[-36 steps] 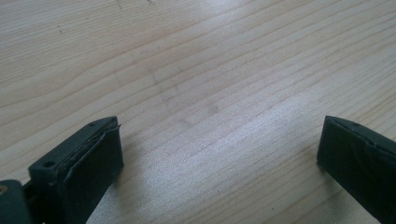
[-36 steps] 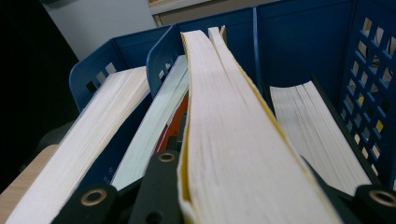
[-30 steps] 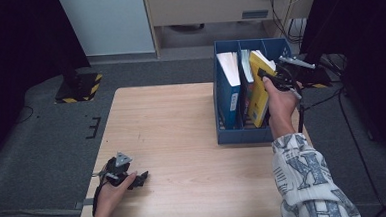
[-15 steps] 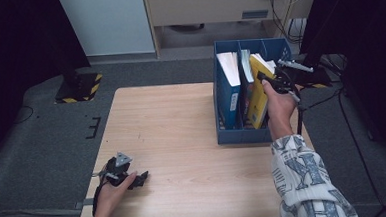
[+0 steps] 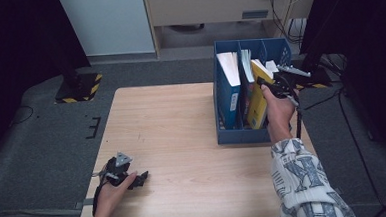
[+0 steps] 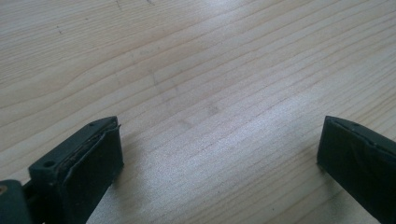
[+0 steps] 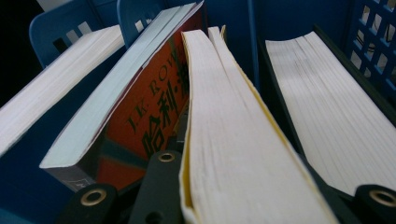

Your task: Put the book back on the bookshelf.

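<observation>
So the right gripper (image 5: 275,84) is clamped on the yellow book (image 5: 258,101), jaws either side of its page block, and the book sits tilted in the blue file box (image 5: 242,135) at the far right of the table (image 5: 182,134). Left gripper (image 5: 129,178) just rests near-left, jaws wide apart over bare wood. My worry: the orange book (image 7: 140,116) leans right against it, so pulling could drag that one along or bend the pages.

Four books (image 7: 233,140), perhaps, in one blue rack (image 5: 242,135); two grippers (image 5: 126,176); one table (image 5: 182,139).
</observation>
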{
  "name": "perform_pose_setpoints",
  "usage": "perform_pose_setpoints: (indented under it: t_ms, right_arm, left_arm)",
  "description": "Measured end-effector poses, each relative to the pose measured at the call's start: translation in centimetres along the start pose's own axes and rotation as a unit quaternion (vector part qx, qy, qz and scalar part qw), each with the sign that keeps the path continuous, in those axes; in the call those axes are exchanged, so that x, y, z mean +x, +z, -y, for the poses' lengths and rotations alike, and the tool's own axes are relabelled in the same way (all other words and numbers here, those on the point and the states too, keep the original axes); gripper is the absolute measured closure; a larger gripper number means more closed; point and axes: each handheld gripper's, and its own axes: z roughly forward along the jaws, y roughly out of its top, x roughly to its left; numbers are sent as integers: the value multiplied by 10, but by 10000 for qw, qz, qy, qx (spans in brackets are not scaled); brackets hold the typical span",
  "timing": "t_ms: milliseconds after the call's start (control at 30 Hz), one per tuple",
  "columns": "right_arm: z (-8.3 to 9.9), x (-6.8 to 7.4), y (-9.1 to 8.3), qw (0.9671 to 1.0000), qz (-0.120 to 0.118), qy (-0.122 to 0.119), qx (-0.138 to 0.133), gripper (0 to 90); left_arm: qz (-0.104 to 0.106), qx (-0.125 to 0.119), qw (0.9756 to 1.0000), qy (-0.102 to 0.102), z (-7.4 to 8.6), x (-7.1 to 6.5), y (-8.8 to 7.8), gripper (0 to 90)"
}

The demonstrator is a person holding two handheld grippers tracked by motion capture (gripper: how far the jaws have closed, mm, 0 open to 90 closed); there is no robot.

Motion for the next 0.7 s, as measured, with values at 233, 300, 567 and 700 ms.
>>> perform_pose_setpoints:
  t_ms: [233,300,567,700]
  right_arm:
    - [2,1,3,9999,25,-70,69,737]
    - [3,1,4,9999,33,-68,110,737]
    - [4,-1,7,9999,73,-81,127,739]
    - [4,1,7,9998,73,-94,152,738]
  left_arm:
    - [4,2,10000,9,0,0,0,0]
    - [4,3,10000,9,0,0,0,0]
    - [5,4,10000,12,0,0,0,0]
    - [9,8,10000,17,0,0,0,0]
